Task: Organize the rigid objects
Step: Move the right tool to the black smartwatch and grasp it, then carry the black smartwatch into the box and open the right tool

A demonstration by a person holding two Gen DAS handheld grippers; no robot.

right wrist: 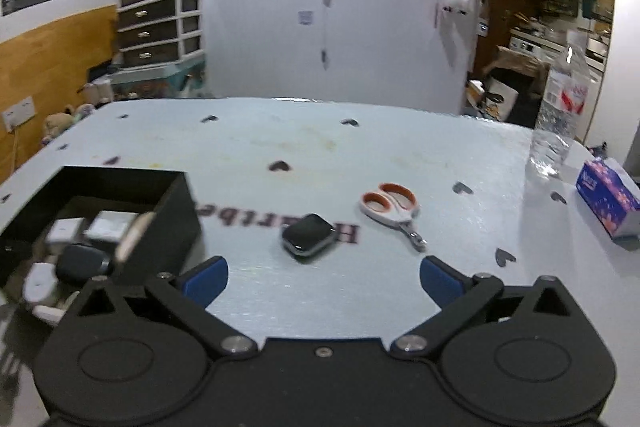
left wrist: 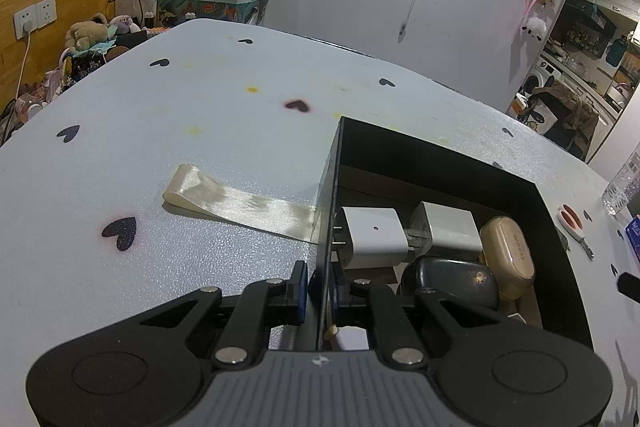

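Nearest the lens, the right gripper (right wrist: 323, 281) is presenting its blue-padded fingers (right wrist: 208, 277) spread to their widest, with nothing between them. The left gripper (left wrist: 318, 287) is clamping its fingers nearly shut on the near wall of the open black rectangular box (left wrist: 532, 195), steadying it on the pale heart-printed counter (right wrist: 360, 147).

The next item to be stowed appears to be the small dark square smartwatch body (right wrist: 308, 233), lying flat just right of the box, over printed lettering. Judgement: the right fingers should be straddling its two opposite edges, low to the counter, and closing squarely, as the glossy rounded casing could be slipping out.

Right of the box, beyond the watch, orange-and-white-handled scissors (right wrist: 394, 209) are lying close enough to be nudged. Inside the box, two white plug adapters (left wrist: 376, 235), a beige oval case (left wrist: 510, 255) and a dark rounded case (left wrist: 452, 279) are leaving little room. A cream satin ribbon (left wrist: 236, 203) is trailing left from the box. A clear plastic bottle (right wrist: 558, 115) and tissue pack (right wrist: 606, 201) are standing well right of the box.
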